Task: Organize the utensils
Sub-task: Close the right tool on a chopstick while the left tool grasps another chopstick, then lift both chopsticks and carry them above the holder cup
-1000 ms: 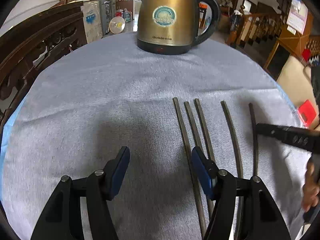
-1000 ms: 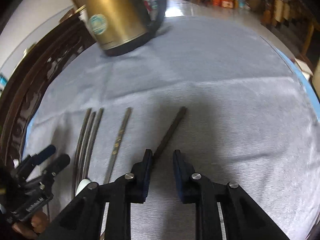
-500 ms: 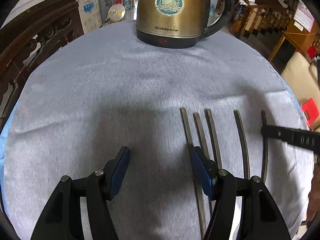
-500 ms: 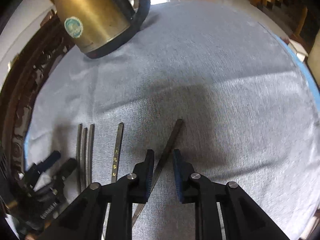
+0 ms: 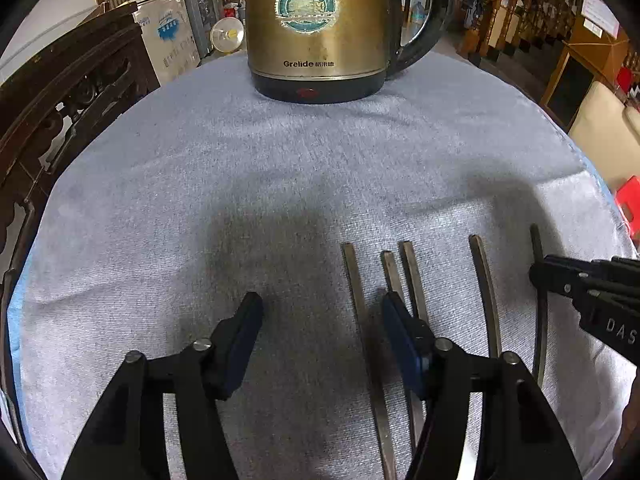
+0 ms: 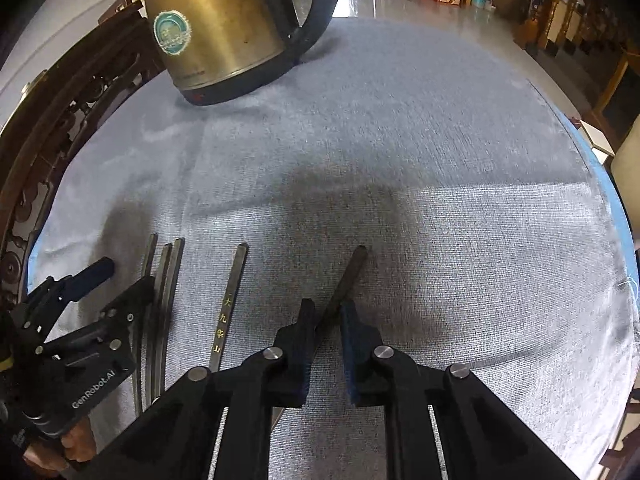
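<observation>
Five dark chopsticks lay side by side on the grey tablecloth (image 5: 280, 168), near a brass kettle (image 5: 316, 28). The right gripper (image 6: 327, 316) had just been narrowing its jaws around the rightmost chopstick (image 6: 348, 276), which ran tilted between the pads; whether they already pinched it couldn't be told. The left gripper (image 5: 320, 316) stood about half open, nothing held, closing slightly, its right finger over the cluster of three chopsticks (image 5: 412, 276).
</observation>
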A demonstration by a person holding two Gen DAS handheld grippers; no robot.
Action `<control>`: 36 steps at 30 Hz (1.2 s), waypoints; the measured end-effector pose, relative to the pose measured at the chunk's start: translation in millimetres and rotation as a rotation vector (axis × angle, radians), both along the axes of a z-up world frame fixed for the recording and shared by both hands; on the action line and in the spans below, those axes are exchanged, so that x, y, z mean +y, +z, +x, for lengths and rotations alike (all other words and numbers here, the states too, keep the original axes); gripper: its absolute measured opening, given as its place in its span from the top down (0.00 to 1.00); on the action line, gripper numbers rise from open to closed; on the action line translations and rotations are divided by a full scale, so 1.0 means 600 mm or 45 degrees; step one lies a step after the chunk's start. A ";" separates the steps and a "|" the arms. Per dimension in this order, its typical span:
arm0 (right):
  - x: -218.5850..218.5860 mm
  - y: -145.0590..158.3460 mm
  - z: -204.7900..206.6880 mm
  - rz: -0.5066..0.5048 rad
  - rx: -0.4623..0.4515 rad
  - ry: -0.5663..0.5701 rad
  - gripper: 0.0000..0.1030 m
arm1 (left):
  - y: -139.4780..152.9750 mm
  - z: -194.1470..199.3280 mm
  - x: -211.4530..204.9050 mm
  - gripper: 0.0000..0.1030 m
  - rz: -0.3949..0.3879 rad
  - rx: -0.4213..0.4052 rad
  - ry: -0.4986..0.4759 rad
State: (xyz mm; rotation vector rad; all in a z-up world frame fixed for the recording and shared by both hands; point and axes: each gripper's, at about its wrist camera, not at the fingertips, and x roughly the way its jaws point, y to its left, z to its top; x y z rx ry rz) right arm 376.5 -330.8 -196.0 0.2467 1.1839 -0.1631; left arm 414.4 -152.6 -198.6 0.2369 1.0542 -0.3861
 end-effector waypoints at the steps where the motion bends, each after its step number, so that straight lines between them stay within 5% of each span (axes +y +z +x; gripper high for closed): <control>1: 0.002 0.000 -0.001 -0.006 0.000 0.003 0.86 | 0.001 0.000 0.002 0.49 0.000 -0.003 0.006; 4: 0.010 -0.004 0.000 -0.008 0.019 0.021 0.89 | 0.005 0.001 0.008 0.83 0.013 -0.007 -0.022; 8: 0.008 -0.002 -0.007 -0.009 0.038 0.046 0.93 | 0.007 -0.001 0.038 0.93 -0.013 0.048 -0.054; 17: 0.004 0.003 -0.023 -0.008 0.149 0.130 0.91 | 0.009 -0.024 0.090 0.94 -0.022 0.132 -0.024; 22: 0.006 0.003 -0.022 -0.013 0.167 0.137 0.91 | 0.010 -0.024 0.071 0.83 0.000 0.118 -0.012; 25: 0.015 0.001 -0.026 -0.032 0.134 0.146 0.93 | 0.009 -0.026 0.063 0.84 0.012 0.096 -0.006; 26: 0.015 -0.004 -0.026 -0.029 0.125 0.140 0.93 | 0.008 -0.024 0.066 0.94 0.013 0.092 -0.005; 30: 0.004 0.006 -0.055 0.024 0.056 0.115 0.93 | 0.014 -0.040 0.090 0.95 0.010 0.074 0.042; 36: -0.014 0.066 -0.134 0.056 -0.162 0.092 0.93 | 0.091 -0.122 0.145 0.95 -0.134 -0.138 0.093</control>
